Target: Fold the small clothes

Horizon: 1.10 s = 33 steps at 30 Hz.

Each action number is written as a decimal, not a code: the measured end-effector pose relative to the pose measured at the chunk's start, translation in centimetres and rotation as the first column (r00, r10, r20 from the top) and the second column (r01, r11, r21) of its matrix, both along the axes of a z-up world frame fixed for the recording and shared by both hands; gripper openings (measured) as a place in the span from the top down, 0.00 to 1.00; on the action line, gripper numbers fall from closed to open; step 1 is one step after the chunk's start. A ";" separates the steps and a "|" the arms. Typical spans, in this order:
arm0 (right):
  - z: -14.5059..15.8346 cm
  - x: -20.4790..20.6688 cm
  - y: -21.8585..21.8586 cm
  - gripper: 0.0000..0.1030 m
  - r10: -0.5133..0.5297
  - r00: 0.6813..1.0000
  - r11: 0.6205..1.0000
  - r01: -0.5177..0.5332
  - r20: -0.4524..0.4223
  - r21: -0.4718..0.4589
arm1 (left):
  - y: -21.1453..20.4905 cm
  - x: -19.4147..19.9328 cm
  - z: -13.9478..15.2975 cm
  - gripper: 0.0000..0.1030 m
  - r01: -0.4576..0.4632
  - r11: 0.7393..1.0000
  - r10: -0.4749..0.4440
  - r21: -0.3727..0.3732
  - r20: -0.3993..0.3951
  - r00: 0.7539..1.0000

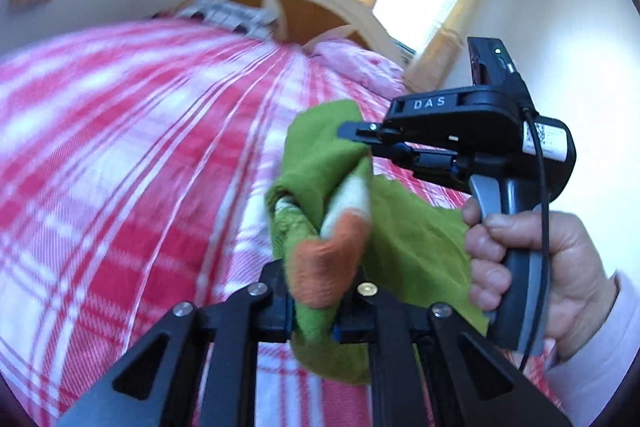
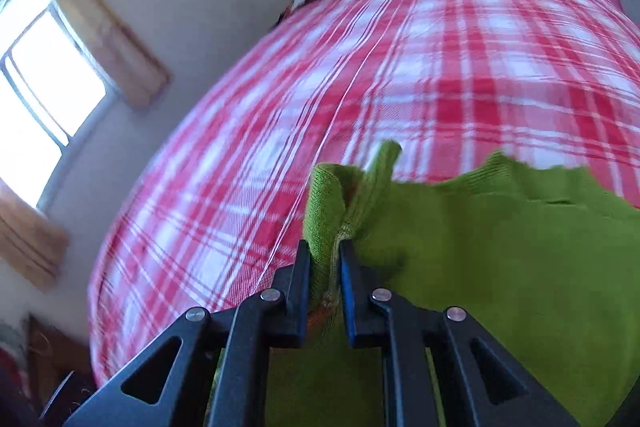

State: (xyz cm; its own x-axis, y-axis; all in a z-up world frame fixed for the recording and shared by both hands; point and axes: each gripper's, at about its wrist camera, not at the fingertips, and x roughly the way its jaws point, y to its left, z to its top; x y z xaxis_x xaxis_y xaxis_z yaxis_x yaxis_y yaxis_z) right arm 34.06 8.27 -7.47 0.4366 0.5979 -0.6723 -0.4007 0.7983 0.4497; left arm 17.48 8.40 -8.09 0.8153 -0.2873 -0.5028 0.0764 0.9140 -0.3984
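Two tools, the left tool (image 1: pixel 314 307) and right tool (image 2: pixel 325 275), each pinch the green garment (image 1: pixel 320 163) above the plaid bed (image 1: pixel 120 147), probably to spread it for folding.

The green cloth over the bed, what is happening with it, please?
A person is holding a small green garment with two hand-held grippers above a bed with a red and white plaid cover. The left gripper is shut on a bunched part with an orange patch, and the right gripper is shut on a ribbed green edge. The garment hangs crumpled between them, not yet folded.
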 end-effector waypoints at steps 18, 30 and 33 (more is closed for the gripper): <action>2.1 -1.2 -21.3 0.88 -0.203 0.978 0.979 0.203 0.041 0.015 | -17.0 -0.3 3.4 0.87 0.334 0.902 -0.364 0.274 0.063 0.929; -1.6 -0.6 -28.8 0.88 -0.270 0.962 0.959 0.271 0.031 -0.086 | -24.4 0.9 0.8 0.87 0.425 0.840 -0.438 0.338 -0.040 0.898; -3.2 0.0 -29.7 0.88 -0.275 0.961 0.954 0.276 0.019 -0.119 | -25.2 0.8 0.1 0.87 0.435 0.835 -0.439 0.335 -0.070 0.896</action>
State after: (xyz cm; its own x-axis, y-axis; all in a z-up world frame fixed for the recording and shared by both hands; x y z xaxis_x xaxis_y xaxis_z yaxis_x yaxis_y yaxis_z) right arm 34.01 -21.47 -10.66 0.5748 0.3694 -0.7302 -0.1586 0.9257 0.3434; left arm 18.30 -16.84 -7.99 0.6499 -0.4315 -0.6257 0.5019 0.8618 -0.0730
